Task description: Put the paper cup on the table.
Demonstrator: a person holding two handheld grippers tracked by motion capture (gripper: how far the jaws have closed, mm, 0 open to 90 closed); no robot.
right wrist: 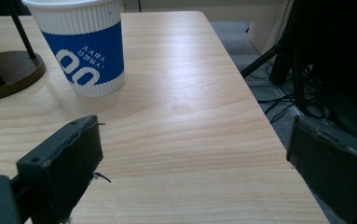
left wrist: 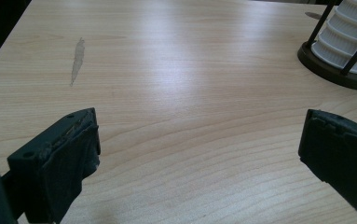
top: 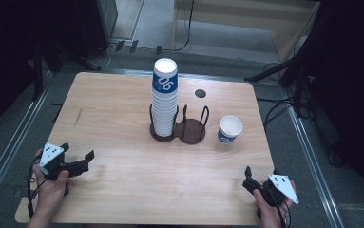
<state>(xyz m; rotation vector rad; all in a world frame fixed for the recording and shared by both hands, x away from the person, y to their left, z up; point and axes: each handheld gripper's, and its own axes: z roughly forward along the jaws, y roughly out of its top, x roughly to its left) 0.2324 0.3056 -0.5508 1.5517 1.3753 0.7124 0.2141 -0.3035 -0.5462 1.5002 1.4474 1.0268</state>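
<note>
A tall stack of white and blue paper cups (top: 164, 99) stands in the left bay of a dark wire holder (top: 191, 130) at the table's middle; its right bay holds nothing. One single cup (top: 230, 129) stands upright on the table just right of the holder. My left gripper (top: 79, 151) rests near the front left corner, open, with bare wood between its jaws (left wrist: 199, 140); the stack (left wrist: 348, 42) is far ahead to its right. My right gripper (top: 260, 172) sits near the front right corner, open and holding nothing (right wrist: 195, 144), with the single cup (right wrist: 85, 51) ahead to its left.
A dark round hole (top: 200, 93) lies in the tabletop behind the holder. A pale smear (left wrist: 77, 60) marks the wood at the left. The table's right edge runs close by my right gripper, with stand legs and cables (right wrist: 278, 70) on the floor beyond.
</note>
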